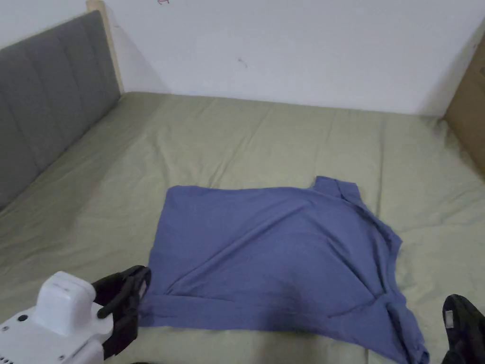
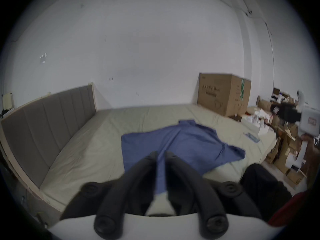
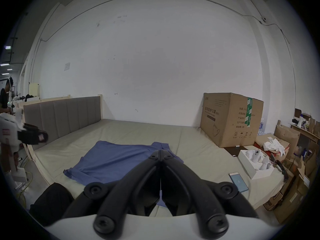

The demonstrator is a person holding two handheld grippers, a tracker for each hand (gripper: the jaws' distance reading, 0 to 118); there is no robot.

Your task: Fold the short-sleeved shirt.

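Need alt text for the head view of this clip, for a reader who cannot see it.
A blue short-sleeved shirt lies spread, creased and partly folded, on a green-sheeted bed. The left tongs sit at its near left corner, and the right tongs show at the lower right edge. A grey headboard stands left against a white wall.

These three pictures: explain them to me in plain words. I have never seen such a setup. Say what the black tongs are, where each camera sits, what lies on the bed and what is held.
No robot here: a person holds a hand tool with a two-jaw claw in each hand. The head view looks down from the person's head at a blue short-sleeved shirt spread on a green bed. The left claw sits by the shirt's near left corner. In its own camera its jaws stand slightly apart, gripping nothing. The right claw, seen from its own camera, has its jaws closed together above the shirt, empty. A cardboard box stands at the bed's far right, a phone nearer.
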